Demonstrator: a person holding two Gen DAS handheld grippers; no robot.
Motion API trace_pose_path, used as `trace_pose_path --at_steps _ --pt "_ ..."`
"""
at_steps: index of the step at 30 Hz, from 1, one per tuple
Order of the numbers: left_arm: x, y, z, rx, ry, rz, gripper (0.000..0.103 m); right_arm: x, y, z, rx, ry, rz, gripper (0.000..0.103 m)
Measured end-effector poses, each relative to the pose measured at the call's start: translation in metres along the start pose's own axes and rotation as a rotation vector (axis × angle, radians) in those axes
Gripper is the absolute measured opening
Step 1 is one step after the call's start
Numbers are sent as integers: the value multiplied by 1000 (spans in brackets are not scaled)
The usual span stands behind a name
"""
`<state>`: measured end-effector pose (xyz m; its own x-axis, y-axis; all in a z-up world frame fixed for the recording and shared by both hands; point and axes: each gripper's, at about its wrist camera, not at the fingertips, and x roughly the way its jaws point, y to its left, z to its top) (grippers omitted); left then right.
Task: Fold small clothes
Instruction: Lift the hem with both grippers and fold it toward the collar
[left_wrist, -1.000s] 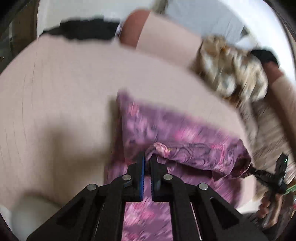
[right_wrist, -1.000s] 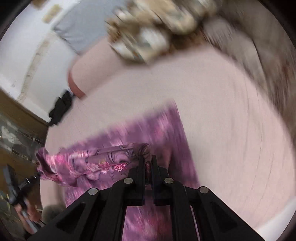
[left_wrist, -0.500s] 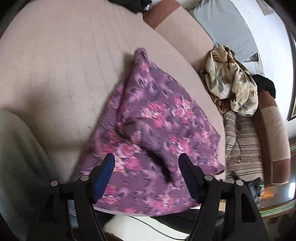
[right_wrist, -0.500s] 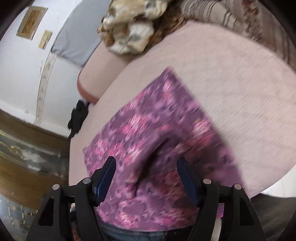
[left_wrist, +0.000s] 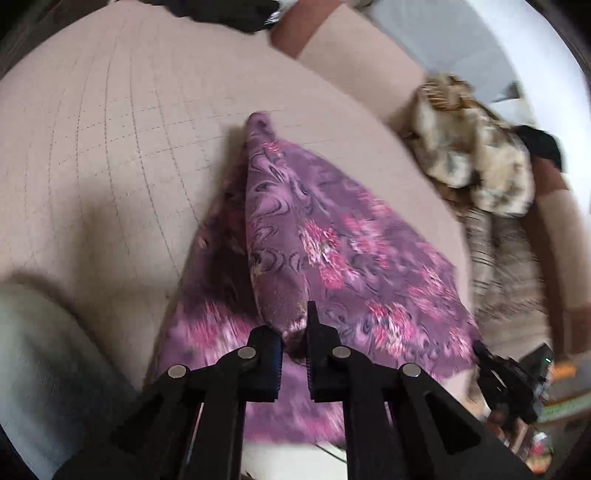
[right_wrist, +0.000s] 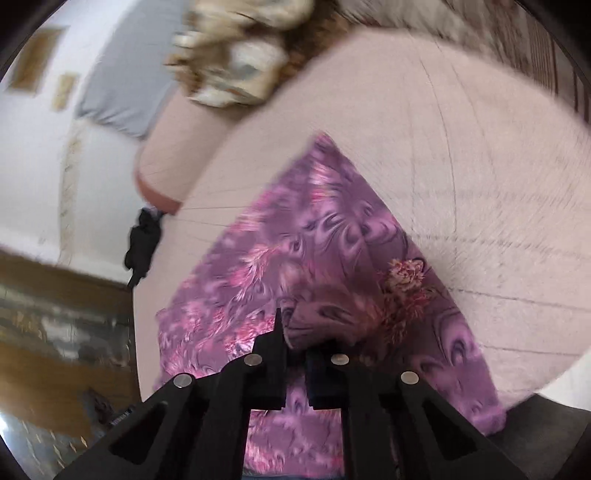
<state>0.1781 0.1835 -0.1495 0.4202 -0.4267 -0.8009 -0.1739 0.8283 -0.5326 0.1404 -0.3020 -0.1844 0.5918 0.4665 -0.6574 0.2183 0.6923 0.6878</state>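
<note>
A wide pale pink quilted cushion (left_wrist: 110, 155) fills most of both views, stitched in a faint grid. At its far edge runs a pink sofa arm (right_wrist: 166, 162) with a reddish-brown end. Behind it rises a white wall (right_wrist: 33, 177) with two small framed pictures (right_wrist: 35, 62) (too blurred to read) and a grey pillow (right_wrist: 122, 88). A heap of beige patterned cloth (left_wrist: 476, 162) lies on the far right, above striped fabric (left_wrist: 495, 258). To the left, a brown wooden floor (right_wrist: 55, 295).
</note>
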Motion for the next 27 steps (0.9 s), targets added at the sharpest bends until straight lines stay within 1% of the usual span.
trace_pose_path --at_steps 2,3,4,5,6,7,8,10,12,14,16,17,18,19,21,22,23,24,25,26,27 --pt "-10 7 -15 16 31 -11 9 -33 14 -16 -86 -65 -33 7" --pt "-6 10 -24 28 54 6 9 -40 15 -23 -113 -76 -59 7" --pt "5 14 -31 36 85 39 9 -42 14 -30 -131 -73 -97 7" --pt "15 18 -35 39 107 67 9 -38 9 -38 -141 -55 -150 7" --pt "32 23 -40 43 148 108 9 -24 1 -46 -134 -8 -204 7" --pt "41 27 -43 37 172 125 9 -8 -5 -49 -118 51 -262 7" --pt "50 32 -47 16 191 127 9 1 -4 -50 -136 70 -320 7" --pt "49 32 -51 7 171 126 9 11 2 -53 -193 82 -427 6" --pt "38 28 -53 40 132 139 9 6 11 -60 -239 60 -462 6" --pt "36 28 -56 69 122 179 9 6 14 -66 -248 58 -483 6" --pt "48 31 -57 113 132 233 10 16 9 -71 -243 86 -503 5" --pt "52 32 -59 116 136 246 10 24 5 -70 -235 112 -515 5" --pt "53 27 -59 138 135 253 10 28 2 -69 -224 124 -519 5" --pt "51 20 -61 181 120 264 11 28 0 -68 -208 128 -521 5" --pt "52 1 -64 257 99 299 15 27 2 -68 -212 125 -533 7" --pt "50 -1 -64 272 103 301 15 30 4 -69 -227 136 -543 11" --pt "47 0 -62 265 99 285 18 29 5 -69 -232 137 -538 12" --pt "39 1 -59 242 84 256 21 24 7 -68 -230 119 -531 12" --pt "32 1 -54 214 67 215 28 12 15 -69 -231 70 -494 17" --pt "21 3 -49 180 43 163 43 2 21 -67 -234 30 -455 23" --pt "9 5 -42 158 12 135 53 -13 29 -66 -237 -15 -402 37"
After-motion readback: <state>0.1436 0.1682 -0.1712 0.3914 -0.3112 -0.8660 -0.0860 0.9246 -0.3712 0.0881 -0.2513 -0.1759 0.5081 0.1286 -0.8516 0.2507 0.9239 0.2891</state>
